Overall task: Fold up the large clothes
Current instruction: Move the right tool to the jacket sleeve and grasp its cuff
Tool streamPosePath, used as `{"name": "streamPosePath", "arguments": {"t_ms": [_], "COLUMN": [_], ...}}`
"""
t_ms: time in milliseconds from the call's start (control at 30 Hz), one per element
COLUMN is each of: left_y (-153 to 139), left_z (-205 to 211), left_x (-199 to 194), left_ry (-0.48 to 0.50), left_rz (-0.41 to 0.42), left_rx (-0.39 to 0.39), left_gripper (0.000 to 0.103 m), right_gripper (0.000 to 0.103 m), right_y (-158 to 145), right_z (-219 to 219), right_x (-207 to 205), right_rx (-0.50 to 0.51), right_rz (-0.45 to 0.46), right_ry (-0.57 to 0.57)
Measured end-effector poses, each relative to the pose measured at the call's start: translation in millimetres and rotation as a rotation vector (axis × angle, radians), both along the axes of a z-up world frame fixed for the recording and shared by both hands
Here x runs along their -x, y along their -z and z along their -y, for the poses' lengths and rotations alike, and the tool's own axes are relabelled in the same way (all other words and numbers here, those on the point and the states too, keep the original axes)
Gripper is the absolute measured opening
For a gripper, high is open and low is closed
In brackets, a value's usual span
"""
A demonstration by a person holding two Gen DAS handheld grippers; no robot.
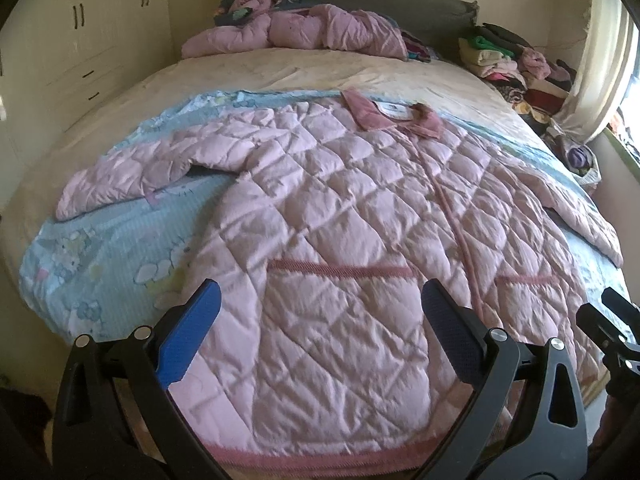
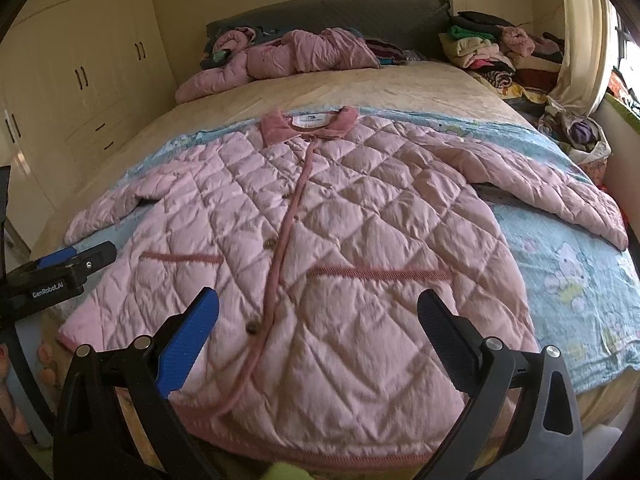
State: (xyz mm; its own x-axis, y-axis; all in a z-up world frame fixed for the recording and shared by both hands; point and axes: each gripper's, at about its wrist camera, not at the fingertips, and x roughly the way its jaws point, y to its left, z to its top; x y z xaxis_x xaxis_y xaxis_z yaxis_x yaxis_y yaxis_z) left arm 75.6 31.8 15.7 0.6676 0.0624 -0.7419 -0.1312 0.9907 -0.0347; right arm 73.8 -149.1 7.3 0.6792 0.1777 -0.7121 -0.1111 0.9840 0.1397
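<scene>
A pink quilted jacket (image 1: 332, 208) lies flat and buttoned on the bed, collar at the far end, both sleeves spread out; it fills the right wrist view too (image 2: 320, 224). My left gripper (image 1: 320, 304) is open and empty, hovering above the jacket's lower left part near the hem. My right gripper (image 2: 318, 308) is open and empty above the lower right part near the hem. The right gripper shows at the right edge of the left wrist view (image 1: 612, 320), and the left gripper at the left edge of the right wrist view (image 2: 60, 270).
The jacket rests on a light blue cartoon blanket (image 1: 100, 256) over a beige bed (image 1: 280, 68). Another pink quilted garment (image 1: 296, 32) lies bunched by the headboard. A pile of clothes (image 1: 516, 68) sits at the far right. Cream wardrobes (image 1: 80, 40) stand on the left.
</scene>
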Motion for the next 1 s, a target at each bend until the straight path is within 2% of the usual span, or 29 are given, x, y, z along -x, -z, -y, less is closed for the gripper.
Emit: {"name": "streamPosePath", "arguments": {"t_ms": [533, 1000], "left_y": [-24.7, -38.1], "left_z": [-32.6, -52.8], "left_x": [-55.5, -105.5], "left_ry": [-0.061, -0.086], "left_rz": [-0.004, 0.000], "left_rx": [-0.032, 0.007], "left_gripper": [0.094, 0.094], "right_gripper": [0.099, 0.099], "right_y": [-21.6, -49.9], "right_z": [-20.8, -16.2], "right_x": [-56.3, -95.4], "right_rx": [-0.068, -0.103], "right_rz": [0.035, 0.086], "right_ry": [-0.025, 0.001]}}
